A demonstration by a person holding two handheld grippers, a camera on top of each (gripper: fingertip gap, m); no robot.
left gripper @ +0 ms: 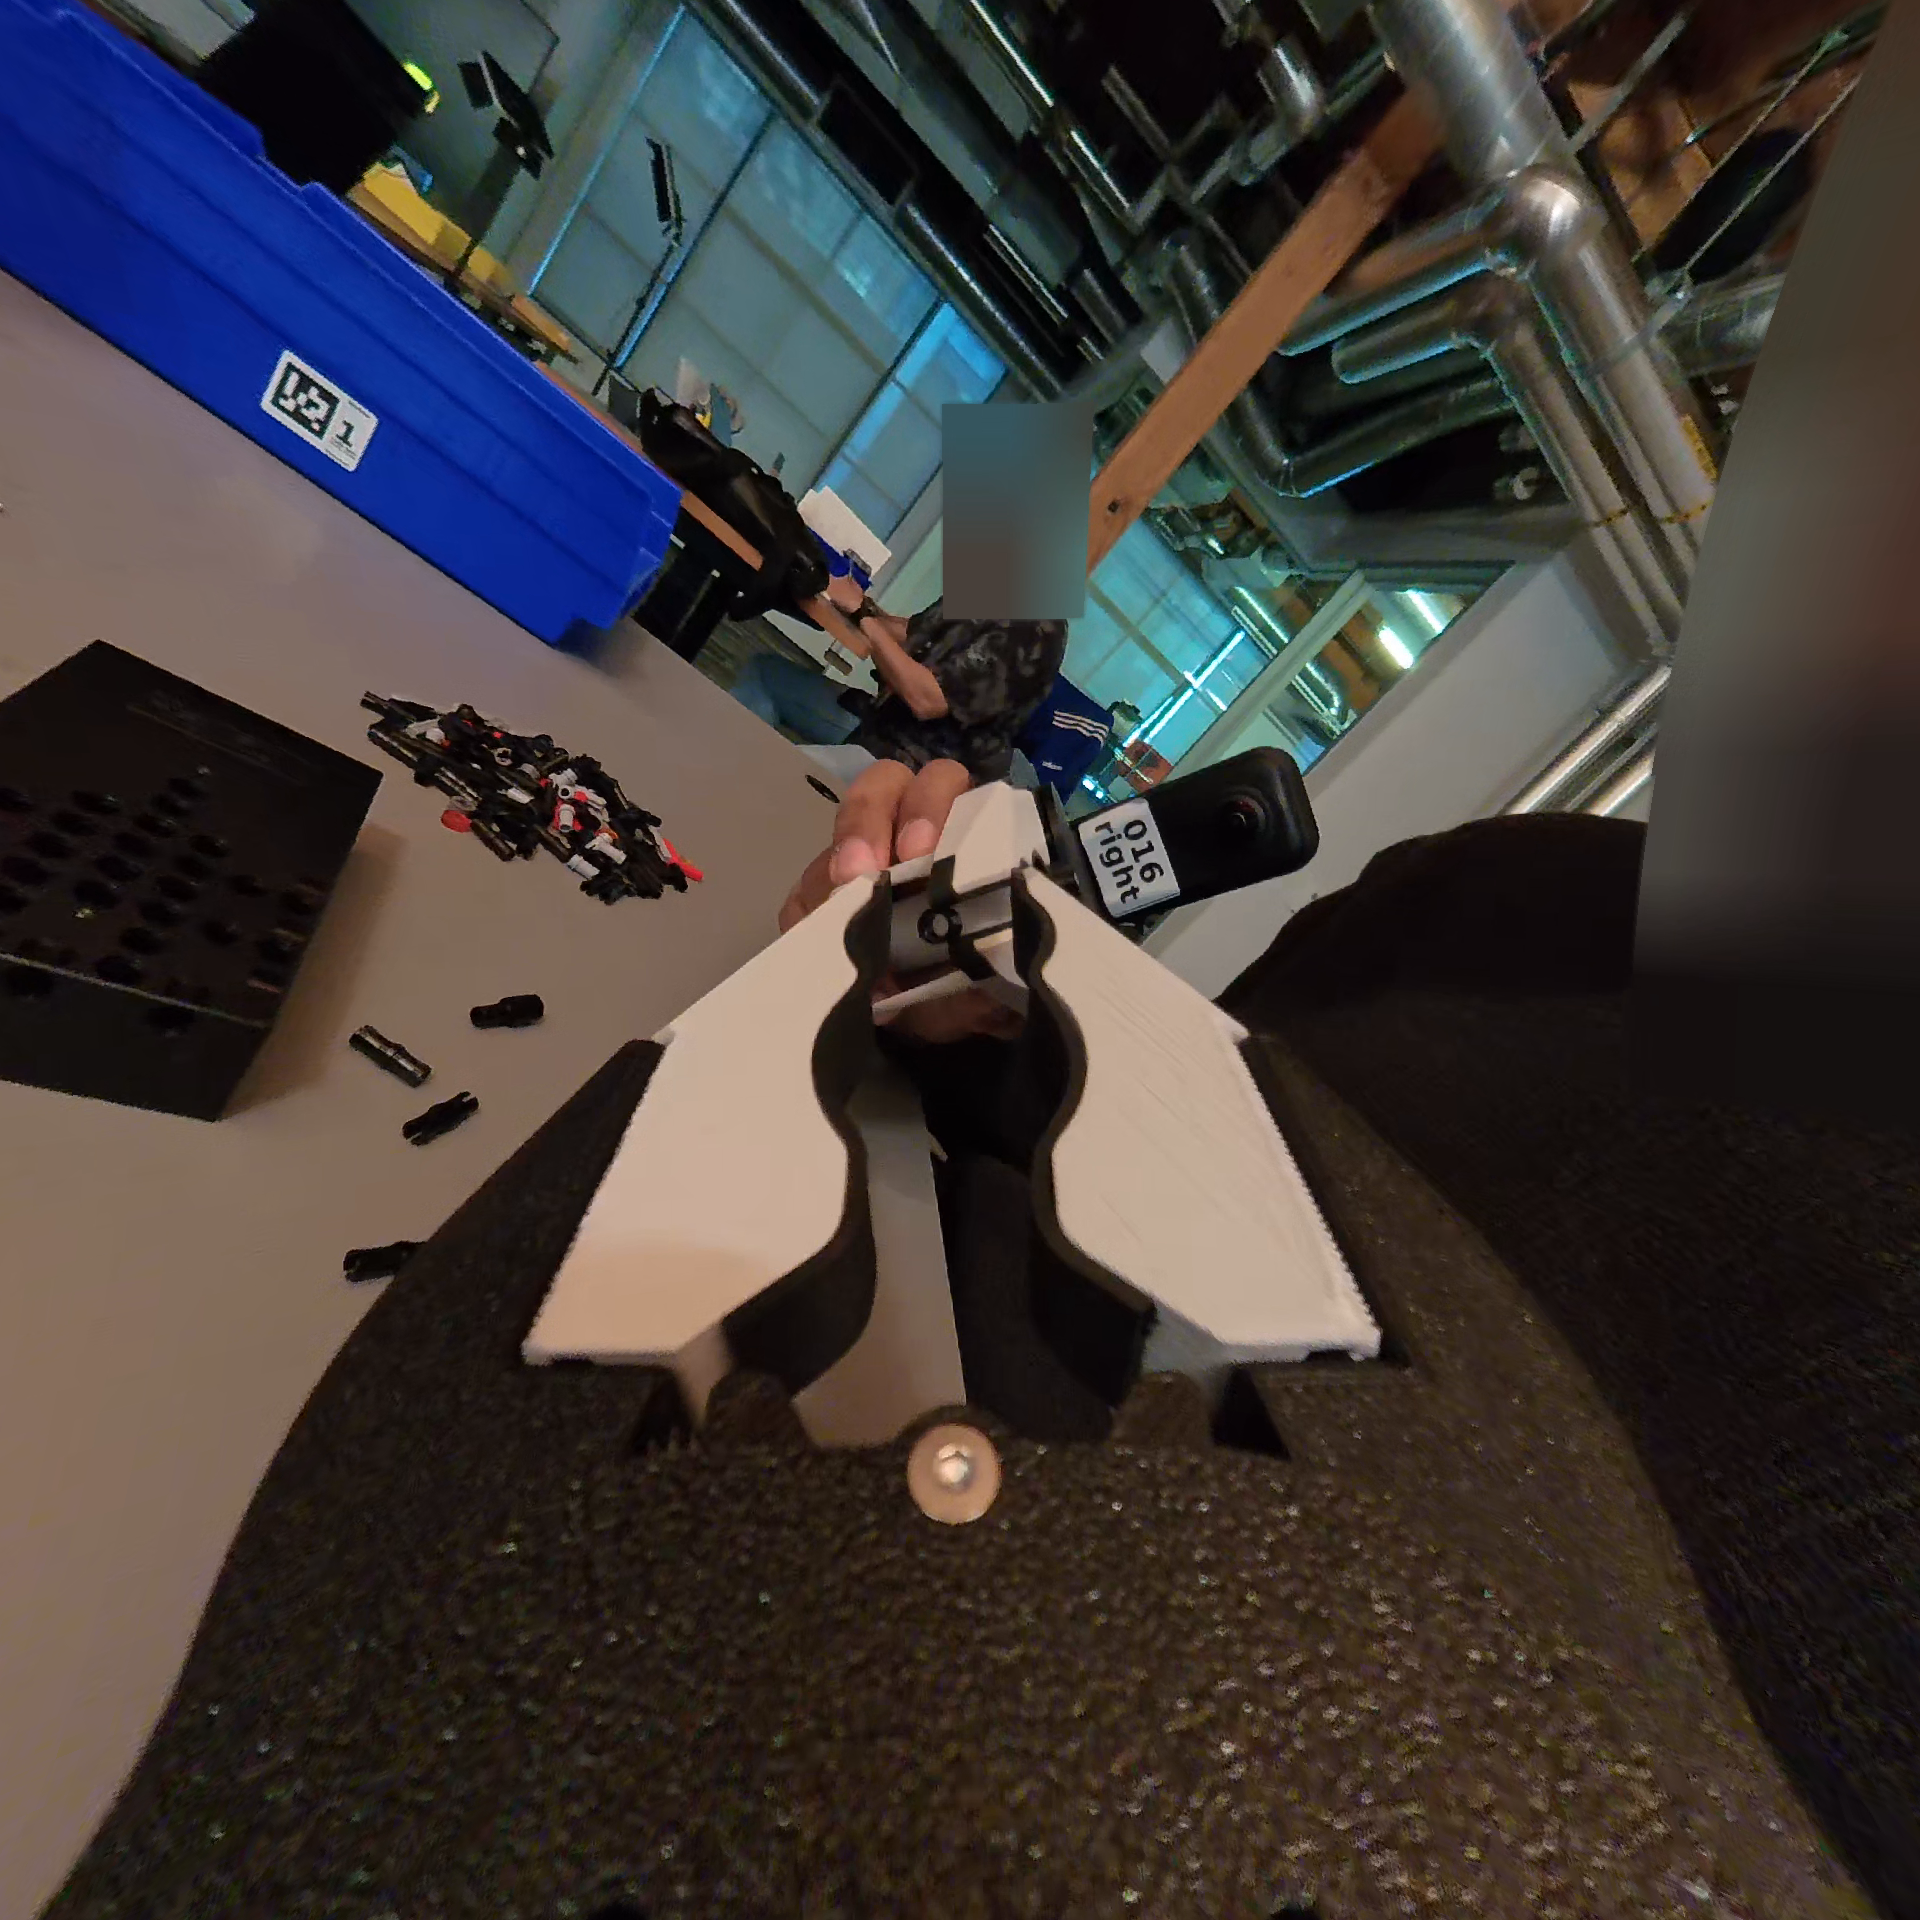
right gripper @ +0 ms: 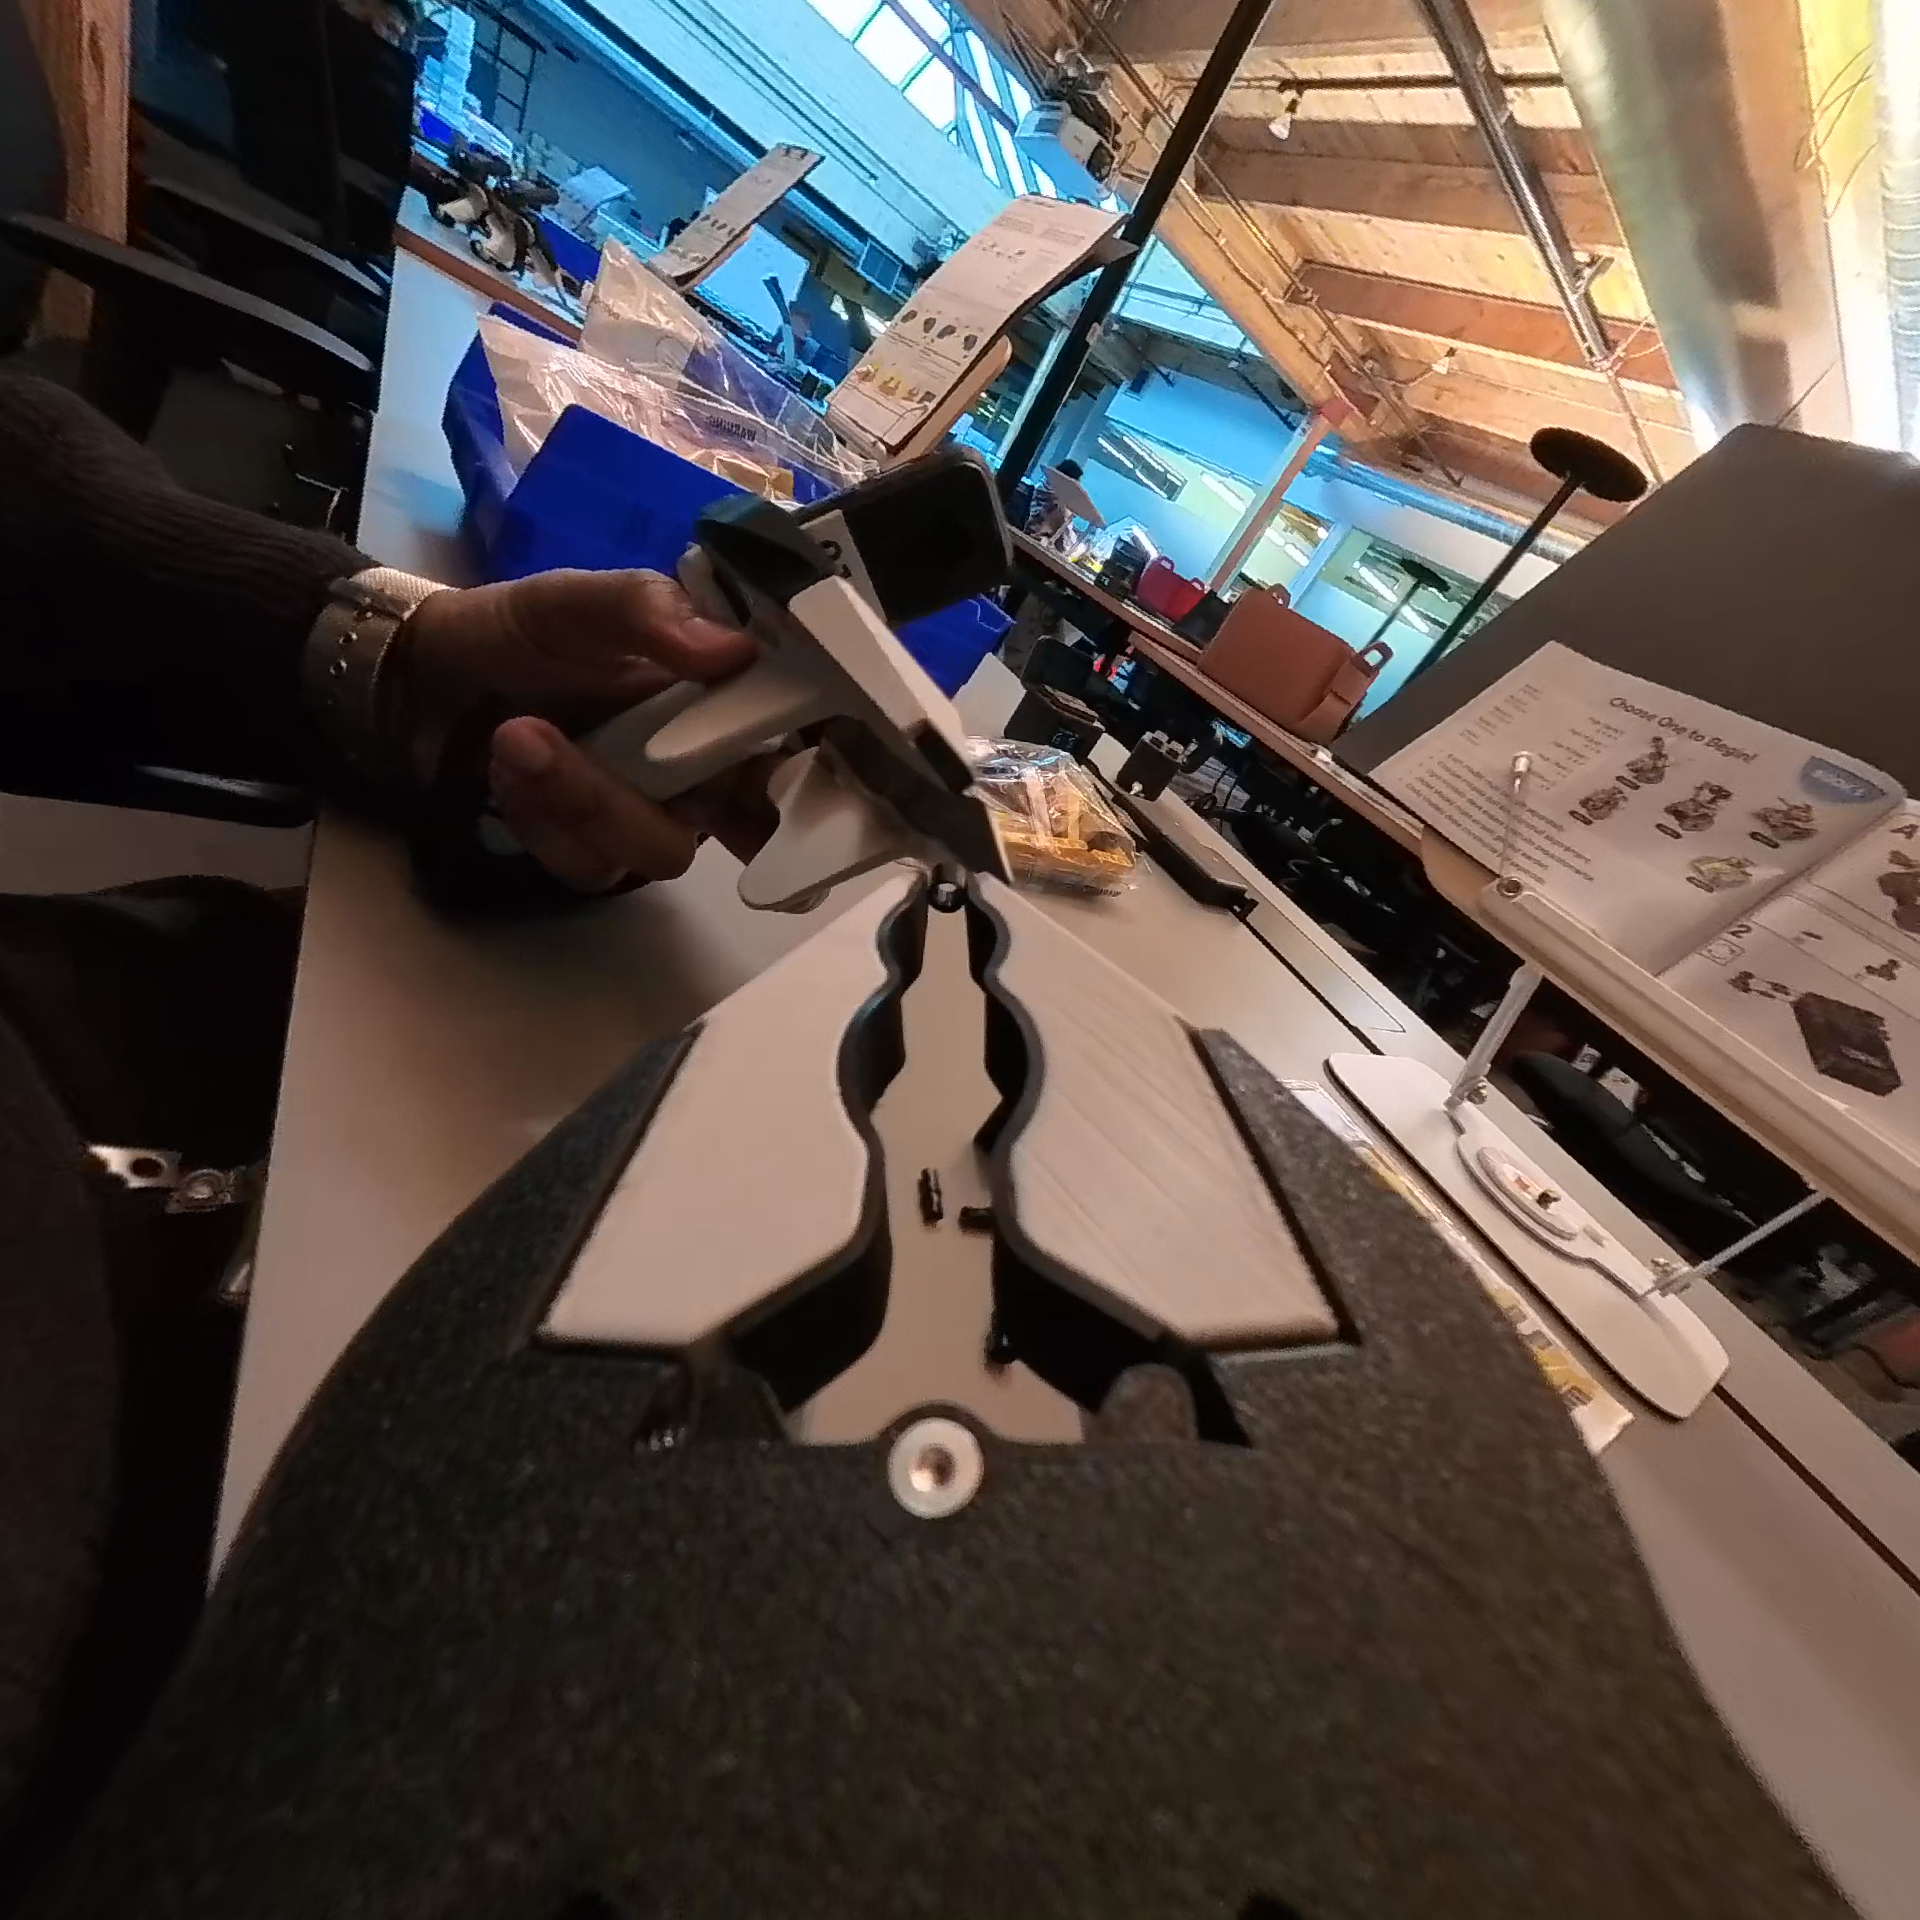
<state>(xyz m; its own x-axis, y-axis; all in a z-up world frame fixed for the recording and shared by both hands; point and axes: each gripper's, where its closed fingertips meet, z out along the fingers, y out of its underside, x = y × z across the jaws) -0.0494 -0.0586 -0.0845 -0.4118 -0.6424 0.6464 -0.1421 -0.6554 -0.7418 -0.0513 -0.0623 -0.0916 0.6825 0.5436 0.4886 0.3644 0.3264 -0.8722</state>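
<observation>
Two tongs tip to tip above table edge | left tongs, right tongs both pinch one small black pin

Both views wide-angle, strongly tilted, edges bent. Left wrist view dim indoors, teal windows behind, right edge dark and smeared. Right wrist view brighter, blown-out glare top right on ceiling, mild motion blur, left side in shadow.

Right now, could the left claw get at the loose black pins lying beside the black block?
Probably not yet: the left claw looks closed on a small black pin, shared with the right claw. Nothing blocks the way to the loose pins.
</observation>
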